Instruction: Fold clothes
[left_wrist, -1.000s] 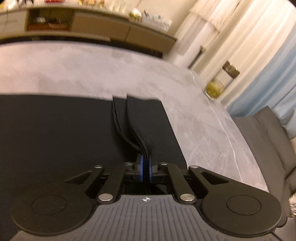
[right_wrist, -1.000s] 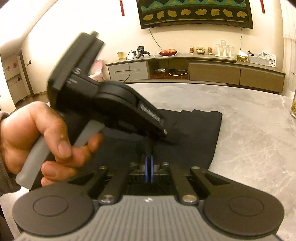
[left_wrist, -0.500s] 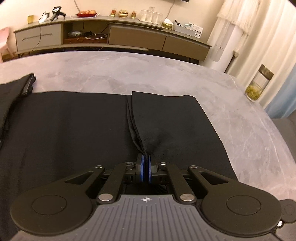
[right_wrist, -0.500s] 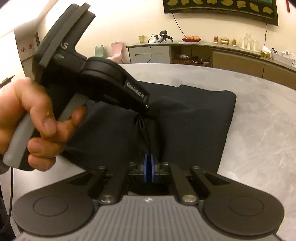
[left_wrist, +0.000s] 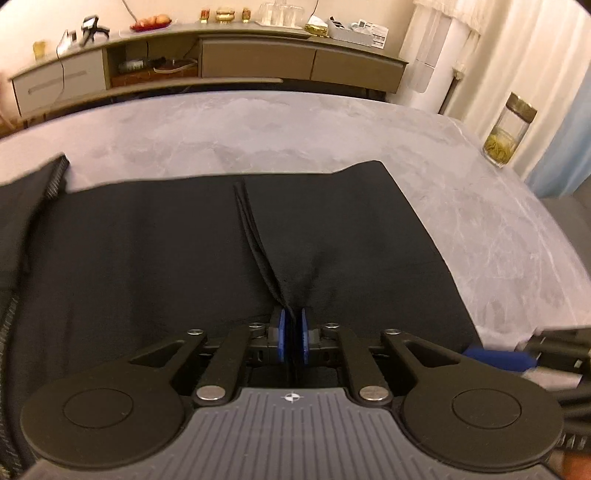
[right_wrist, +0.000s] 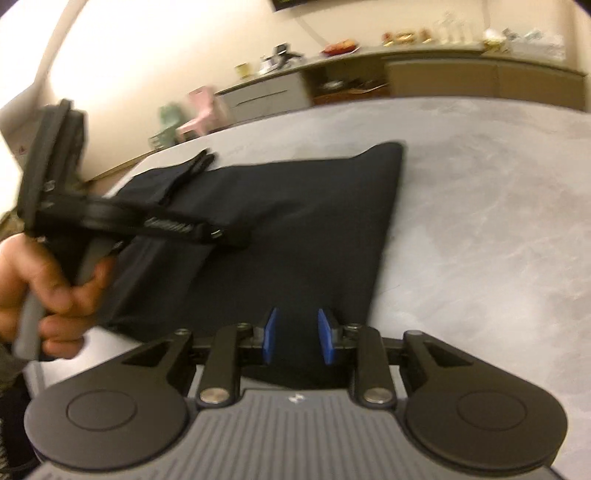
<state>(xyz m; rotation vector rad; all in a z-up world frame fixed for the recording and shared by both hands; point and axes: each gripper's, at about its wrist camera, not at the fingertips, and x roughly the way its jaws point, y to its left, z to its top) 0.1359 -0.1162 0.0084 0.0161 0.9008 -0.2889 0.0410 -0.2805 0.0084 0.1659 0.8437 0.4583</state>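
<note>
A black garment (left_wrist: 147, 258) lies folded on the grey marble table (left_wrist: 258, 129). My left gripper (left_wrist: 291, 334) points down at its near part. The jaws are opening, and a raised fold of the black cloth still runs in between the blue pads, with creases drawn toward them. In the right wrist view a hand (right_wrist: 44, 280) holds that left gripper (right_wrist: 236, 238) over the garment (right_wrist: 314, 221). My right gripper (right_wrist: 297, 334) hovers at the garment's near edge, its jaws opening wide with nothing pinched between the pads. Its blurred blue pad (left_wrist: 498, 360) shows at the left view's right edge.
A glass jar (left_wrist: 508, 134) stands near the table's far right edge. Bare marble (right_wrist: 480, 221) stretches to the right of the garment. A long sideboard (left_wrist: 258, 55) with small items lines the wall behind, and a pink chair (right_wrist: 201, 114) stands beyond the table's left end.
The lifted flap has come down flat onto the garment. My right gripper went from shut on the cloth to open and let it go. The left pads have parted slightly.
</note>
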